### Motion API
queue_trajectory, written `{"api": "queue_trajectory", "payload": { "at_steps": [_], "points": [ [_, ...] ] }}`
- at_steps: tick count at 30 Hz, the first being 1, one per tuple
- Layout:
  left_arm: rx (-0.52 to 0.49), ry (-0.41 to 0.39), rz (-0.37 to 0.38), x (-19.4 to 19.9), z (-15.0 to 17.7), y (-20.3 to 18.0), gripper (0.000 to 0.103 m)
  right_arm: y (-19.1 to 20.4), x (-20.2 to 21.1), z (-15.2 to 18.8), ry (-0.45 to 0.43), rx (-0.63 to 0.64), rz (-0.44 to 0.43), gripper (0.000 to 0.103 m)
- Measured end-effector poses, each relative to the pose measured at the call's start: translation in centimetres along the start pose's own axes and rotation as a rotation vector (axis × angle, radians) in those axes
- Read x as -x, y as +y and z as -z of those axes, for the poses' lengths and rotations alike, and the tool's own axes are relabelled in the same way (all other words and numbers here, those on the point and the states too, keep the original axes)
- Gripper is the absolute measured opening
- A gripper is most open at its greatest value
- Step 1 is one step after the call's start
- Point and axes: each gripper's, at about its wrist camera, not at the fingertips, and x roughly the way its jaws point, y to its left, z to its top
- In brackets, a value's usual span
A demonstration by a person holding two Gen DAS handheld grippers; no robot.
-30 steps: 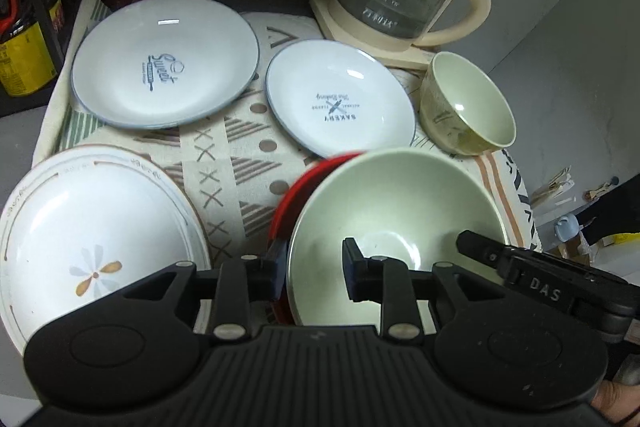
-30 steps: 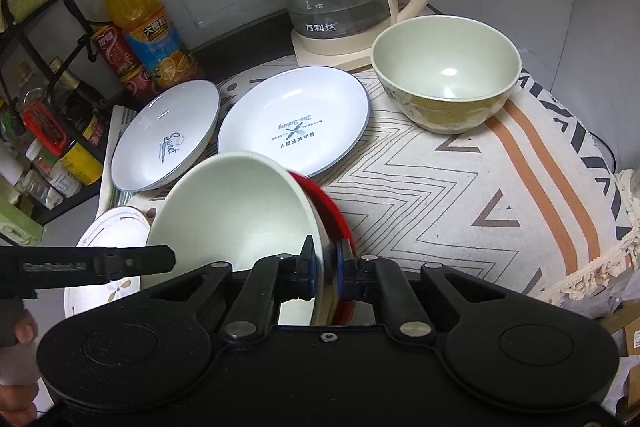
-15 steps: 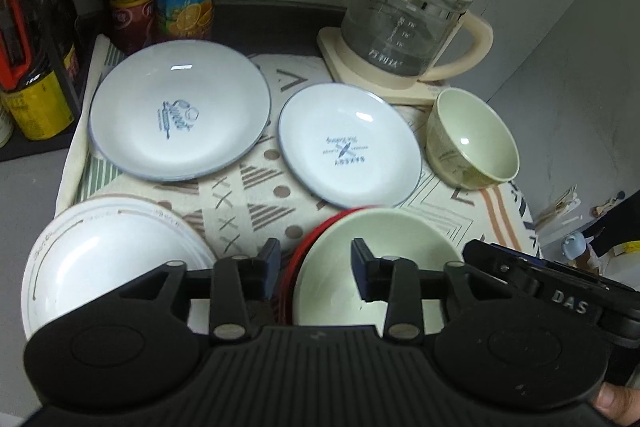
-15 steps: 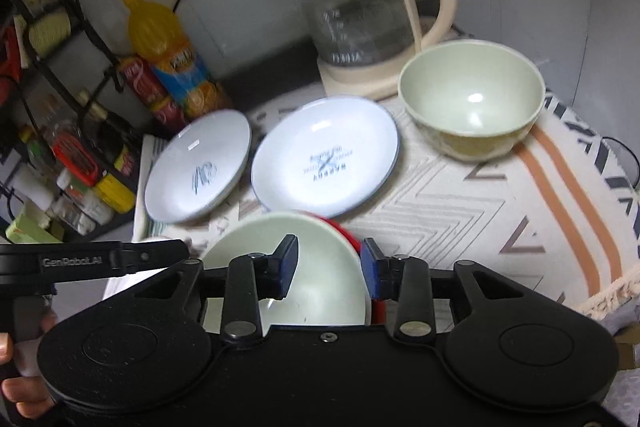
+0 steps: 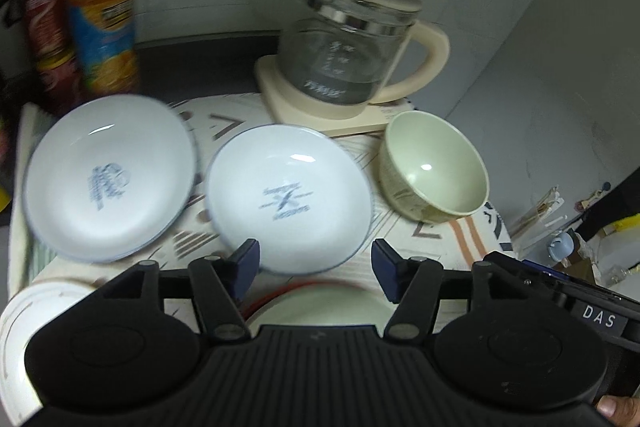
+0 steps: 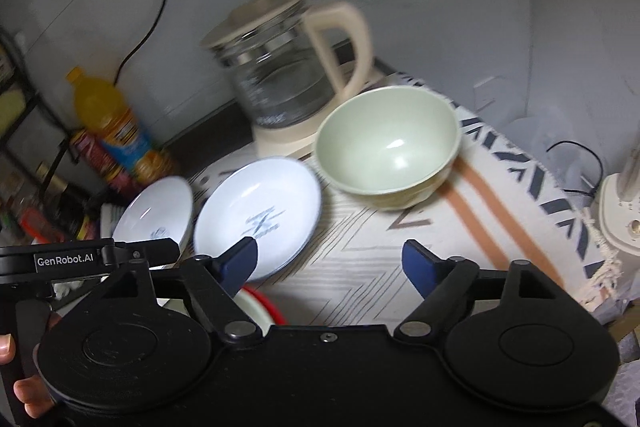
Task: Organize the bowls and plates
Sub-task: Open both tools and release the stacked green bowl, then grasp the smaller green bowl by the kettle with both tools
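Both the left gripper (image 5: 315, 265) and right gripper (image 6: 330, 263) have jaws spread wide and empty; the free green bowl (image 6: 387, 145) stands upright ahead, slightly right of the right gripper, the nearer one, beside the kettle (image 6: 280, 75).
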Motion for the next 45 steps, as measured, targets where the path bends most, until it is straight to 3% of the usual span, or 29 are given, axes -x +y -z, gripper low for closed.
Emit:
{"api": "queue_trajectory", "payload": {
  "at_steps": [10,26,37,41,43,45],
  "points": [
    [-0.079,0.031,0.057,-4.7,-3.4,-3.5,0.064,-3.0,-0.9,-2.0,-0.050,-0.075,0.071,0.098],
    [-0.098,0.083,0.110,-11.3,-6.0,-6.7,0.066,-6.9,-3.6,-4.9,-0.077,-0.205,0.140,0.099],
    [-0.057,0.118,0.073,-15.3,-6.4,-6.8,0.062,-8.7,-8.3,-5.2,0.008,-0.304,0.140,0.071],
    [-0.040,0.141,0.062,-16.6,-6.4,-6.4,0.046,-8.7,-10.2,-5.1,0.037,-0.309,0.145,0.063],
    [-0.033,0.148,0.069,-16.9,-6.2,-6.2,0.039,-8.6,-11.3,-5.0,0.065,-0.305,0.141,0.048],
    [-0.042,0.144,0.091,-17.0,-6.2,-6.3,0.016,-8.4,-12.4,-4.7,0.116,-0.287,0.134,0.029]
  ]
}}
